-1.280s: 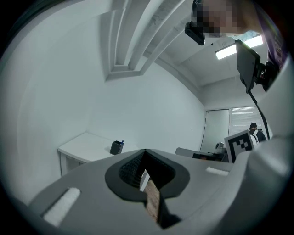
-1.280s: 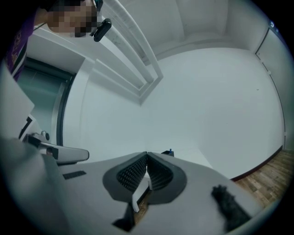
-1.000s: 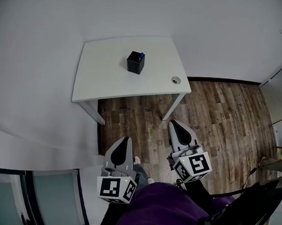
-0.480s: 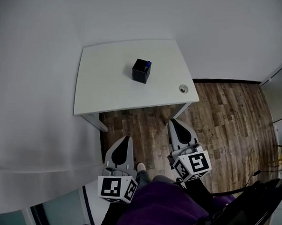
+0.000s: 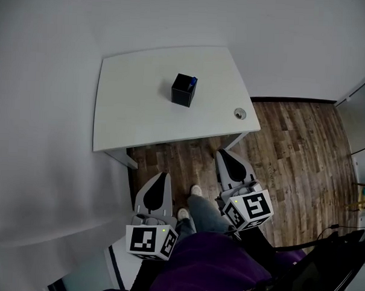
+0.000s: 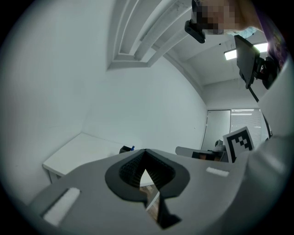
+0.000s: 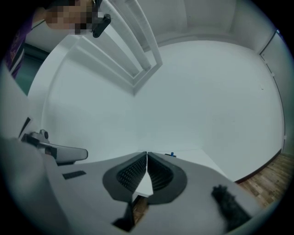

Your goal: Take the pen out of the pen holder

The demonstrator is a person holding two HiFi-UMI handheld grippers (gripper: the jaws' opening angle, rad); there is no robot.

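Sitting on the table: the pen holder (image 5: 184, 90), a black cube, is resting near the middle of the white table (image 5: 130, 109), and the pen (image 5: 192, 81) is poking its blue end out of the top.
Left gripper (image 5: 162, 177): is hanging over the wooden floor (image 5: 291, 146), well short of the table, its jaws meeting at the tips and gripping nothing.
Right gripper (image 5: 222, 154): is hanging likewise beside the person's leg (image 5: 202, 210), its claw closed tip to tip and carrying nothing.
Done: nothing, as far as is showing; the pen is sitting in its holder.
Left: seemingly everything, namely reaching the table, opening a claw, closing on the blue end and lifting it clear.
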